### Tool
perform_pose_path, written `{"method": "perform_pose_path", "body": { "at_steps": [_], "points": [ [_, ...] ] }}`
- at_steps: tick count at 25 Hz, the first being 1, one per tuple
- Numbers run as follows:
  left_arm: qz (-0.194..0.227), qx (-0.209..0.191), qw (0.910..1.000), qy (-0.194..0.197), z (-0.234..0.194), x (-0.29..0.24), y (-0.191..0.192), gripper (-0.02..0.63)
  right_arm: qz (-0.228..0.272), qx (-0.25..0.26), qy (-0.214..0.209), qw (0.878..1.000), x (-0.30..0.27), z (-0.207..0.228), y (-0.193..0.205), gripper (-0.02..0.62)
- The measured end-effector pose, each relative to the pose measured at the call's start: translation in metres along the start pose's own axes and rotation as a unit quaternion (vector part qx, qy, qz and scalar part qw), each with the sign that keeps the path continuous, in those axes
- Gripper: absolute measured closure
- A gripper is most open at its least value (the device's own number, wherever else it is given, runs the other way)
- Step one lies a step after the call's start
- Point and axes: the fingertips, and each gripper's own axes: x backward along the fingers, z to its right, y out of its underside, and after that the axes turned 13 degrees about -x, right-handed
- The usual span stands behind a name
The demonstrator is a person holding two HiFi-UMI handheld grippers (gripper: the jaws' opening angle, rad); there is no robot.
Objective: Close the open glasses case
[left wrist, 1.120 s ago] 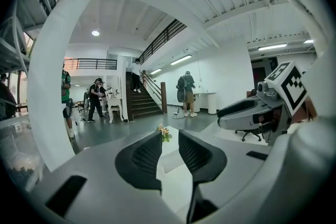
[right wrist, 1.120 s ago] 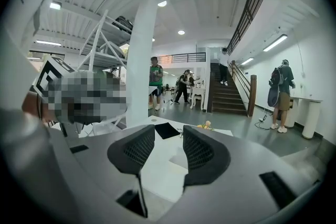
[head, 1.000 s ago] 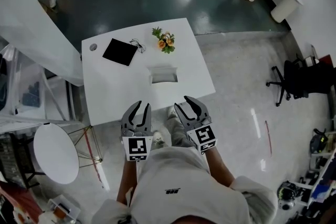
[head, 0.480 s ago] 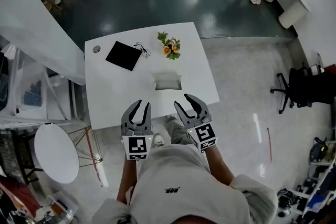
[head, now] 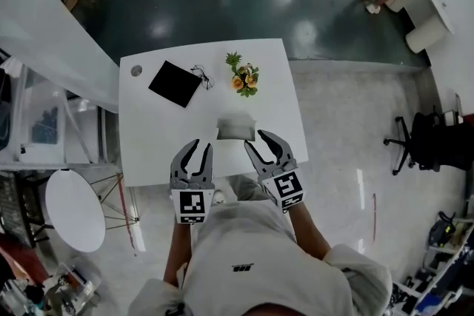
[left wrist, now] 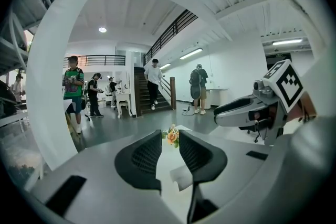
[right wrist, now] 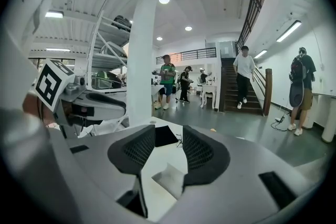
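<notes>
The open glasses case (head: 235, 128) is white and sits near the front edge of the white table (head: 155, 137). Both grippers hover at that edge. My left gripper (head: 201, 149) is open, just left of and short of the case. My right gripper (head: 257, 141) is open, with its tips just right of the case's near corner. In the left gripper view the case (left wrist: 181, 176) shows low between the open jaws of the left gripper (left wrist: 169, 144). The right gripper view has the case (right wrist: 169, 179) below the open jaws of the right gripper (right wrist: 168, 135). Neither gripper holds anything.
Farther back on the table lie a black square pad (head: 175, 83), a pair of glasses (head: 201, 75) and a small bunch of flowers (head: 243, 76). A round white side table (head: 72, 209) stands at the left. People stand far off near a staircase (left wrist: 153, 83).
The table and case have come nearer to both grippers. The right gripper's tips now reach the table's front edge beside the case. Both grippers remain open.
</notes>
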Motion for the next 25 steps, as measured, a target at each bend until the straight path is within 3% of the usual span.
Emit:
{"method": "perform_pose_path", "body": {
  "at_steps": [13, 25],
  "points": [
    [-0.037, 0.025, 0.9989, -0.016, 0.005, -0.067, 0.009, 0.489, -0.05, -0.001, -0.052, 0.997, -0.049, 0.058, 0.007, 0.437],
    [-0.093, 0.052, 0.9941, -0.022, 0.027, -0.105, 0.045, 0.489, -0.103, -0.001, -0.094, 0.99, -0.079, 0.091, 0.035, 0.446]
  ]
}}
